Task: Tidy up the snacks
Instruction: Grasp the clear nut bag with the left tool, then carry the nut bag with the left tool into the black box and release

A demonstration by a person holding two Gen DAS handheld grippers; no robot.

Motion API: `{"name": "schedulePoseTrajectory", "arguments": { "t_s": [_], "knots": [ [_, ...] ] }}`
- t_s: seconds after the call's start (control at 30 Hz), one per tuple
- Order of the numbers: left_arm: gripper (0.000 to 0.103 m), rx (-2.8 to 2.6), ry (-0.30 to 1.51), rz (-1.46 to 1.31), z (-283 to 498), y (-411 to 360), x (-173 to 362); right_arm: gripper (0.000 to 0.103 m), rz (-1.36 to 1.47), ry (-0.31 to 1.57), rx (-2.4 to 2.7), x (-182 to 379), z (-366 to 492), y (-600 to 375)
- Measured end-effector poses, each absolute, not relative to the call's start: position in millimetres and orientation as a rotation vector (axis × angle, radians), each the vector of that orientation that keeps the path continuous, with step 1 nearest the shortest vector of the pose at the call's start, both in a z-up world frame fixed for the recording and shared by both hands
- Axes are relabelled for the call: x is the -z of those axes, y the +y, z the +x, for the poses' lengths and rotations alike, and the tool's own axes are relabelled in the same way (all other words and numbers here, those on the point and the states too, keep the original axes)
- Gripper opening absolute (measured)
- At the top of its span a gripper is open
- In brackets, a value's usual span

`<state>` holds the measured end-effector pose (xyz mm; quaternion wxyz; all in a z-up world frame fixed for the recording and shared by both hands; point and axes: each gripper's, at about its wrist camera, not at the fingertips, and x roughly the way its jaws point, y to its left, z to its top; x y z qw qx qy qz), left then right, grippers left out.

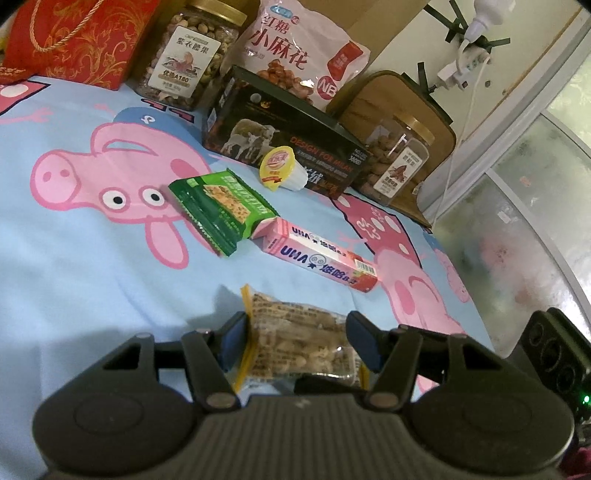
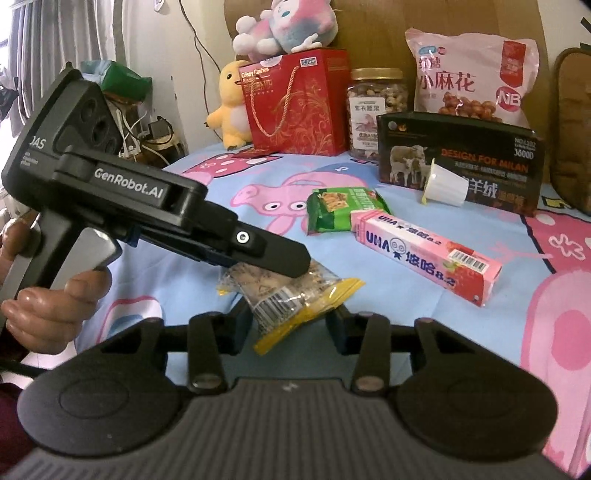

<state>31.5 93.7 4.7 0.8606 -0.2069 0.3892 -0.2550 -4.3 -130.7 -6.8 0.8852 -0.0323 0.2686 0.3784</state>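
A clear snack packet with yellow ends (image 1: pixel 303 343) (image 2: pixel 291 291) lies on the cartoon bedsheet. My left gripper (image 1: pixel 295 341) is open, its fingers standing either side of the packet; in the right wrist view its finger (image 2: pixel 273 258) lies over the packet's far end. My right gripper (image 2: pixel 291 325) is open, with the packet's near yellow end between its fingers. Beyond lie a green snack pack (image 1: pixel 221 210) (image 2: pixel 340 212), a pink UHA candy box (image 1: pixel 321 254) (image 2: pixel 424 254) and a small jelly cup (image 1: pixel 280 168) (image 2: pixel 443 184).
At the back stand a dark box with sheep (image 1: pixel 280 147) (image 2: pixel 458 162), a pink bag of twists (image 1: pixel 303 55) (image 2: pixel 469 81), two nut jars (image 1: pixel 188 62) (image 1: pixel 395 162), a red gift bag (image 2: pixel 295 103) and plush toys (image 2: pixel 284 26). A wall lies to the right (image 1: pixel 517 184).
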Motion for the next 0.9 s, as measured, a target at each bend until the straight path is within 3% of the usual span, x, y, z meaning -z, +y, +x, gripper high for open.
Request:
{"name": "schedulePoseTrajectory", "arguments": {
  "t_s": [0.6, 0.9],
  "knots": [
    [0.059, 0.551, 0.809, -0.447, 29.5, 91.2, -4.8, 0.046, -0.067, 0.546, -0.779, 7.3, -6.8, -129.0],
    [0.059, 0.591, 0.738, -0.441, 27.6, 91.6, -36.1, 0.045, -0.057, 0.429, -0.768, -10.7, -16.1, -131.8]
  ]
}}
